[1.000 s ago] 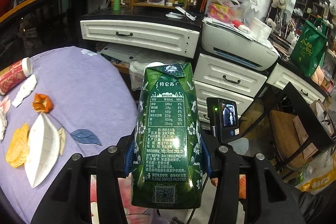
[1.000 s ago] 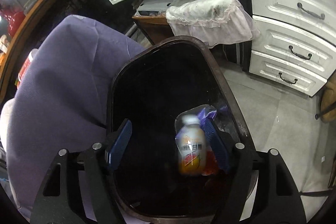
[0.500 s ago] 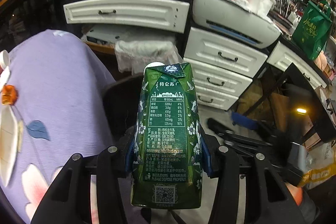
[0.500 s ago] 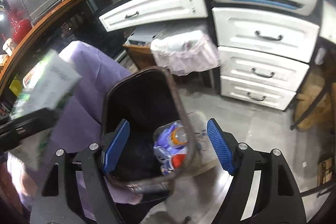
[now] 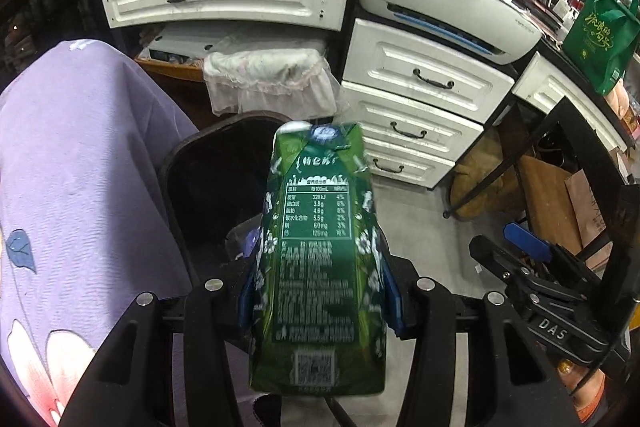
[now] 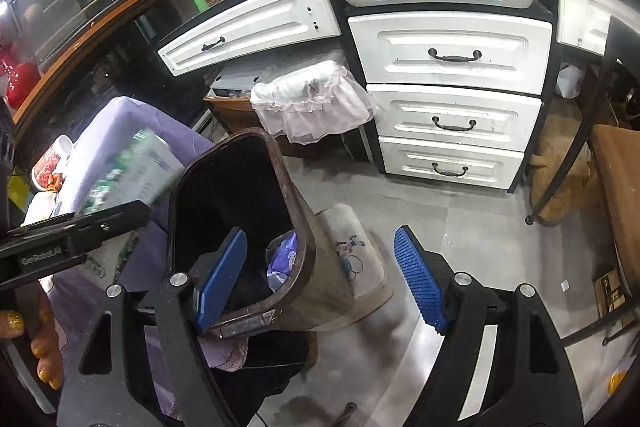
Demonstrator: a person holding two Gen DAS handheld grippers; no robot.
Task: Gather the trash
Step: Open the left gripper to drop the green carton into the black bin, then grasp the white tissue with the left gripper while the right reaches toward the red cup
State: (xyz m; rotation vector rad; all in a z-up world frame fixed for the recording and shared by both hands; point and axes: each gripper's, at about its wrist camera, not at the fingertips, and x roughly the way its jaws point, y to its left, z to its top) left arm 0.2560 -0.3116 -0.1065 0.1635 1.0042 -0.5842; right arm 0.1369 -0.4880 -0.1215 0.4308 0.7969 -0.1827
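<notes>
Left wrist view, reading across with the dark trash bin as the landmark: a purple tablecloth drapes just left of the bin, touching its rim. Right of that, the left gripper has its blue pads pressed on both sides of a green milk carton, which stands upright in the grip with its top over the bin's near-right rim. Behind the bin sits a lace-covered container, and right of it a white cabinet of 3 drawers. Far right of the bin the right gripper shows edge-on.

Right wrist view: the carton is just left of the bin, above the tablecloth. The right gripper is spread wide and holds nothing; its left pad lies in front of the bin's opening and its right pad over bare floor. Inside the bin lies purple wrapping.
</notes>
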